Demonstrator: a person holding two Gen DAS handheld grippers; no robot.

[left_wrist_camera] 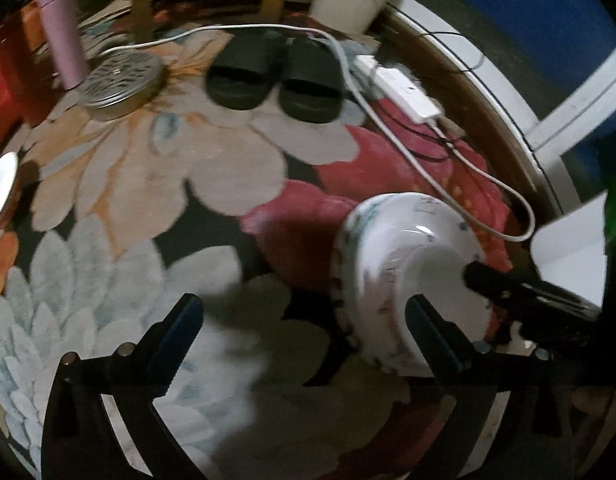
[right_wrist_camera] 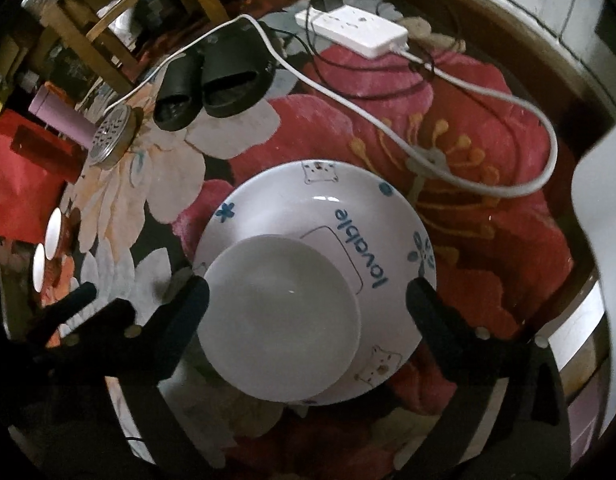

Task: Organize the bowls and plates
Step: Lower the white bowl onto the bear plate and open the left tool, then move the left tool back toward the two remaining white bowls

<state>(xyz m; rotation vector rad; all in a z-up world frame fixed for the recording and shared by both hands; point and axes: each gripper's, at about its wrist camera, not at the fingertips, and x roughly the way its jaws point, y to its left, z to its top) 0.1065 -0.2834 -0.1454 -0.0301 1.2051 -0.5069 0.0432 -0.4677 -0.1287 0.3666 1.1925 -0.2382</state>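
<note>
— Right gripper (right_wrist_camera: 308,300) spread wide over the white bowl (right_wrist_camera: 280,316), nothing pinched. Bowl sits in the printed plate (right_wrist_camera: 327,216), toward its near-left rim, on the floral rug (right_wrist_camera: 487,272).
— Left gripper (left_wrist_camera: 304,312)?
— Wide too, empty, over bare rug left of the plate.
— Clutter?
— White cable (right_wrist_camera: 507,188) loops just right; slippers (right_wrist_camera: 216,88) and power strip (right_wrist_camera: 355,32) well beyond.

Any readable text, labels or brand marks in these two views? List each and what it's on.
"lovable": blue lettering on the patterned plate, reading upside down in the right wrist view, next to the plain white bowl sitting on it.
Dark marks on the same plate's rim in the left wrist view: too blurred to read.
Small mark on the black slippers: too small to read.
White power strip: no legible print.
</note>
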